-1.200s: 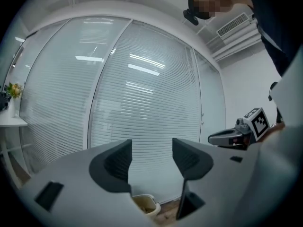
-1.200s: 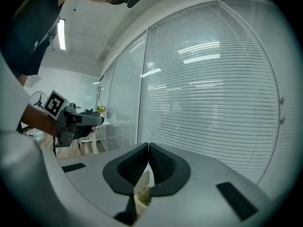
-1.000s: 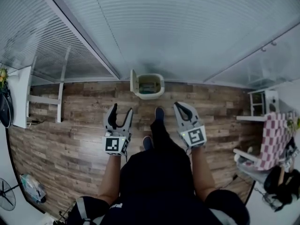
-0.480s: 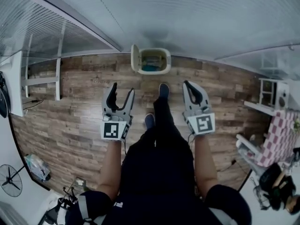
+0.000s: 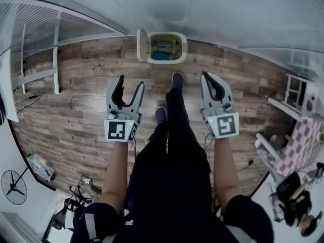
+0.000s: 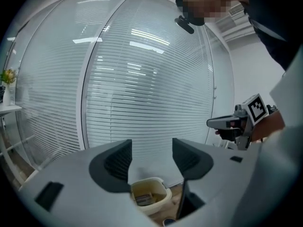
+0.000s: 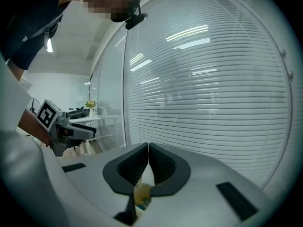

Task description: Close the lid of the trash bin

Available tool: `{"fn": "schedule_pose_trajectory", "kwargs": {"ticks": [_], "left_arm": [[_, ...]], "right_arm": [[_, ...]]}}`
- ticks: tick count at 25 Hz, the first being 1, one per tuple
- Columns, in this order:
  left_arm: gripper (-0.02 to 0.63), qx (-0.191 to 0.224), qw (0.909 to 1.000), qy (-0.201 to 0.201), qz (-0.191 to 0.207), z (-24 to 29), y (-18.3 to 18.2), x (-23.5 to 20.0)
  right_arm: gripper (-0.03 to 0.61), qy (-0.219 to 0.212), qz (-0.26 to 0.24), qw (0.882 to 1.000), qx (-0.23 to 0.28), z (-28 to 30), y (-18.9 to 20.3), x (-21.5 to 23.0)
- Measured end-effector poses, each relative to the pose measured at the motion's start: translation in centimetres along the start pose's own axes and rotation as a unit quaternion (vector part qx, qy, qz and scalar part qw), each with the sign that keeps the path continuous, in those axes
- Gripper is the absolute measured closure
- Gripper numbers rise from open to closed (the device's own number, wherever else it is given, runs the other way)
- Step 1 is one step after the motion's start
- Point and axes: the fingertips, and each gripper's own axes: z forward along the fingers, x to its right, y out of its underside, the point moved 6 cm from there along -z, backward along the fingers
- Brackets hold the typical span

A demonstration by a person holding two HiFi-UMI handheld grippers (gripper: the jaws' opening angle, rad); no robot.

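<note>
Here, in the head view, a person stands on a wooden floor (image 5: 76, 100) with a gripper in each hand. The trash bin (image 5: 174, 58), cream-coloured and open, sits on the floor ahead of them against a wall of slatted blinds (image 5: 202, 9). Its lid (image 5: 143, 45) stands upright at the bin's left edge, and scraps show inside. The left gripper (image 5: 130, 83) has its claw spread wide and empty. The right gripper (image 5: 208, 77) has its claw pressed together. Both hang well short of the bin. The person's forward shoe (image 5: 177, 80) lies between the two grippers, near the bin's front. Off to the left are a white shelf frame (image 5: 38, 77) and a fan (image 5: 12, 186). A checked cloth (image 5: 298, 140) lies at the right.

In the left gripper view, the left gripper (image 6: 151, 150) shows parted jaws that frame blinds with nothing between them. The trash bin (image 6: 160, 199) sits low beneath the gap. The right gripper (image 6: 236, 124) is at the far right, and potted flowers (image 6: 7, 77) are at the far left.

In the right gripper view, the right gripper (image 7: 148, 148) shows jaws that meet, holding nothing. A sliver of the trash bin (image 7: 141, 193) shows below them, and the left gripper (image 7: 71, 126) is off to the left.
</note>
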Motion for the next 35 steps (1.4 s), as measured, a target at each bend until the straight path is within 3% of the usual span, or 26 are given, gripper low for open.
{"fn": "schedule_pose_trajectory", "kwargs": {"ticks": [12,28,35], "left_arm": [[0.350,-0.013,0.9998,-0.017,0.005,4.4,5.3,-3.7],[0.350,-0.053,0.9983,-0.008,-0.024,10.0,14.5,-7.6],[0.351,-0.068,0.9972,-0.002,-0.030,11.9,16.8,-8.6]], "right_arm": [[0.574,0.007,0.027,1.000,-0.002,4.1,4.1,1.9],[0.574,-0.039,0.013,0.999,-0.022,7.6,7.8,1.3],[0.574,-0.050,0.015,0.998,-0.032,9.0,9.0,1.6]]}}
